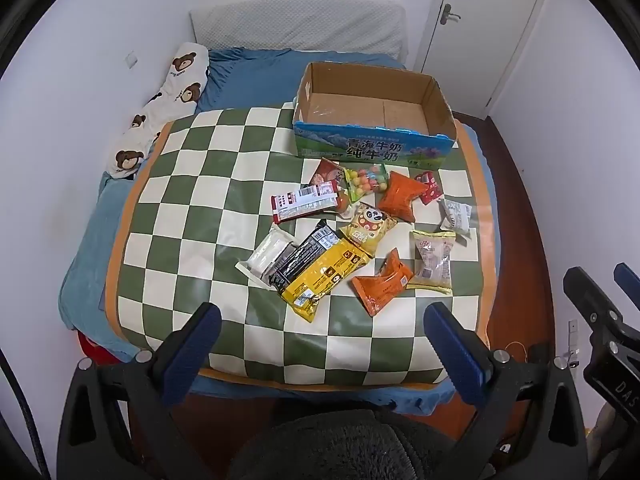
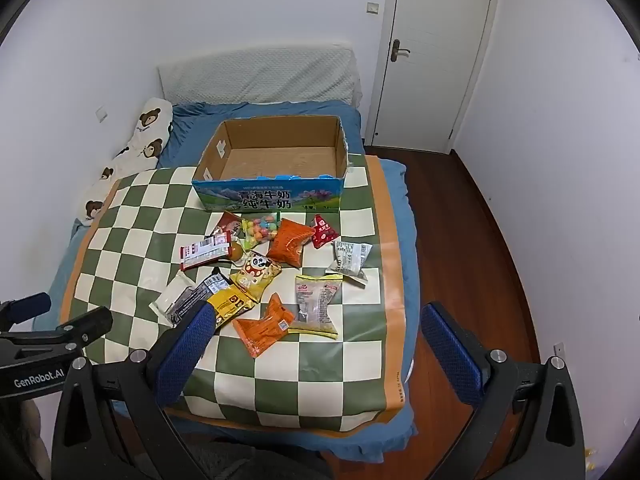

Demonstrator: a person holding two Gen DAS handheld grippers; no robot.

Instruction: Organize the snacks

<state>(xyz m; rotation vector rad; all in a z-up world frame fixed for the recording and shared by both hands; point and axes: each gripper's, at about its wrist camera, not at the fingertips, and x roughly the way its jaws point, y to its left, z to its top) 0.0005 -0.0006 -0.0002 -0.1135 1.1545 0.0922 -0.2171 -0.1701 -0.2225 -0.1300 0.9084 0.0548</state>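
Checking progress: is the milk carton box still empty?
Empty: the milk carton box shows only its bare cardboard floor; all snacks lie outside on the checkered mat.

Left gripper held level, blue-padded fingers spread wide, gripping nothing. Right gripper alongside at similar height, fingers equally wide apart, likewise bare. Each visible at the edge of the other's wrist view, close together, not touching.

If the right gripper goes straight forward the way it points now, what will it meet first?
Probably the orange snack packet lying nearest on the checkered mat. The right gripper is open and holds nothing; depth is hard to judge here.
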